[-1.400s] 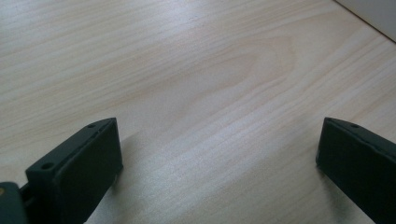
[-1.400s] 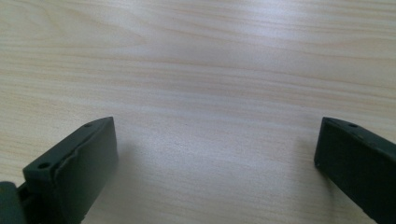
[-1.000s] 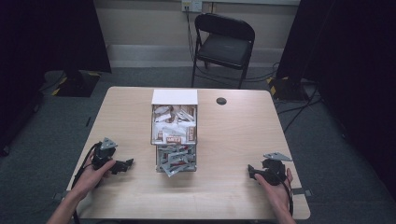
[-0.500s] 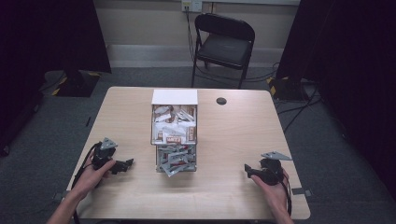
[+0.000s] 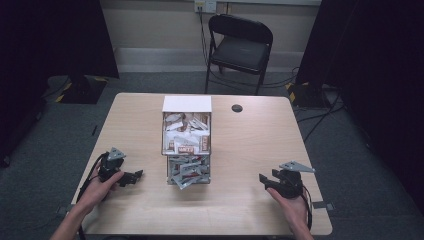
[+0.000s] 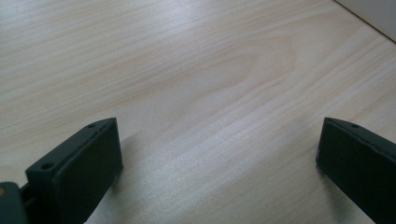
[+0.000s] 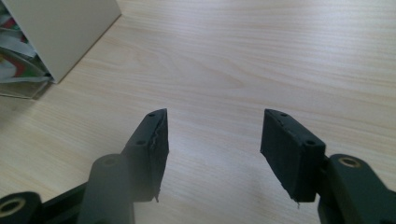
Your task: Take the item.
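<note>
Both tools rest apart on the tabletop (image 5: 240, 145) — left tool (image 5: 136, 176) spread wide, right tool (image 5: 264, 179) half-spread, its jaws just closing on nothing — flanking the packet box (image 5: 187, 131).

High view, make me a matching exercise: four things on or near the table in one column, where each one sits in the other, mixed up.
Things:
1. box of packets
2. left tongs
3. folding chair
4. small black disc

Places:
A. on the floor beyond the table's far edge
B. on the table, right of the box's white flap
C. middle of the table
D. near edge, left of the packets

Pairs: 1-C, 2-D, 3-A, 4-B
</note>
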{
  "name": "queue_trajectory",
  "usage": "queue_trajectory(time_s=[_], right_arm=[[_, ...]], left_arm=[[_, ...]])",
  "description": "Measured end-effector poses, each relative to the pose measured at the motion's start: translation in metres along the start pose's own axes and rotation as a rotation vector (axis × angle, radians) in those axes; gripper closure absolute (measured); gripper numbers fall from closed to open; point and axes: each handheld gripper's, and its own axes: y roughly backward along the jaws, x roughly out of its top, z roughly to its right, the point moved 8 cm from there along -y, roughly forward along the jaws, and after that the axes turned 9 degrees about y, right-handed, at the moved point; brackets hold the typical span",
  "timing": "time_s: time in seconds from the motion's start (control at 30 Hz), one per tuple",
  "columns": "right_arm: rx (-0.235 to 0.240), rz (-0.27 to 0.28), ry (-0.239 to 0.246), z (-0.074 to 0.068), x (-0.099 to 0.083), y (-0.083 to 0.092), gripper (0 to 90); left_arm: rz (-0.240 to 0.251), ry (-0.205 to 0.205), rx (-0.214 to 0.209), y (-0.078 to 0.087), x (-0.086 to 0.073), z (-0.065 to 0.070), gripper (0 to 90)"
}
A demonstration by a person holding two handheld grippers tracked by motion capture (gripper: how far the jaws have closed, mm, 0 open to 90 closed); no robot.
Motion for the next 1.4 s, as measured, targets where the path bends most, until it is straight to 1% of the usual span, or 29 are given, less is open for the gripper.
queue_trajectory(time_s=[0.1,0.17,0.2,0.27,0.33,0.37,0.4,0.43,0.53,0.57,0.6,0.67,0.77,0.9,1.0,1.07,1.3,1.33,1.4], right_arm=[[0.008,0.01,0.011,-0.003,0.002,0.002,43.1],[0.028,0.014,0.032,-0.009,0.006,0.004,43.9],[0.028,0.014,0.032,-0.009,0.006,0.004,43.9],[0.037,0.022,0.048,-0.013,0.008,0.006,44.3],[0.046,0.026,0.054,-0.017,0.01,0.008,45.4],[0.062,0.033,0.057,-0.021,0.013,0.009,45.4],[0.062,0.033,0.057,-0.021,0.013,0.009,45.4],[0.07,0.044,0.055,-0.023,0.015,0.011,46.3],[0.079,0.047,0.058,-0.026,0.017,0.012,47.1],[0.086,0.045,0.063,-0.028,0.018,0.012,48.1],[0.103,0.046,0.064,-0.032,0.019,0.013,48.5],[0.105,0.047,0.07,-0.033,0.02,0.013,49.3],[0.132,0.05,0.082,-0.042,0.023,0.014,50.6],[0.154,0.047,0.104,-0.051,0.025,0.015,51.7],[0.162,0.047,0.113,-0.054,0.027,0.015,51.7],[0.176,0.055,0.116,-0.059,0.03,0.016,51.9],[0.189,0.059,0.128,-0.067,0.035,0.016,52.0],[0.196,0.056,0.135,-0.07,0.036,0.014,52.0],[0.2,0.053,0.148,-0.074,0.037,0.013,52.0]], left_arm=[[0.0,0.0,0.0,0.0,0.0,0.0,0.0],[0.0,0.0,0.0,0.0,0.0,0.0,0.0],[0.0,0.0,0.0,0.0,0.0,0.0,0.0],[0.0,0.0,0.0,0.0,0.0,0.0,0.0],[0.0,0.0,0.0,0.0,0.0,0.0,0.0],[0.0,0.001,0.0,0.0,0.0,0.0,0.0],[0.0,0.001,0.0,0.0,0.0,0.0,0.0],[0.0,0.0,0.0,0.0,0.0,0.0,0.0],[0.0,0.0,-0.001,0.0,0.0,0.0,0.0],[0.0,0.0,0.0,0.0,0.0,0.0,0.0],[0.0,0.0,0.0,0.0,0.0,0.0,0.0],[0.001,0.0,0.0,0.0,0.0,0.0,0.0],[0.0,0.0,0.0,0.0,0.0,0.0,0.0],[0.0,0.0,0.0,0.0,0.0,0.0,0.0],[0.0,0.0,-0.001,0.0,0.0,0.0,0.0],[0.0,0.001,0.0,0.0,0.0,0.0,0.0],[0.001,0.0,0.0,0.0,0.0,0.0,0.0],[-0.001,0.001,0.0,0.0,0.0,0.0,0.0],[0.0,0.001,0.0,0.0,0.0,0.0,0.0]])
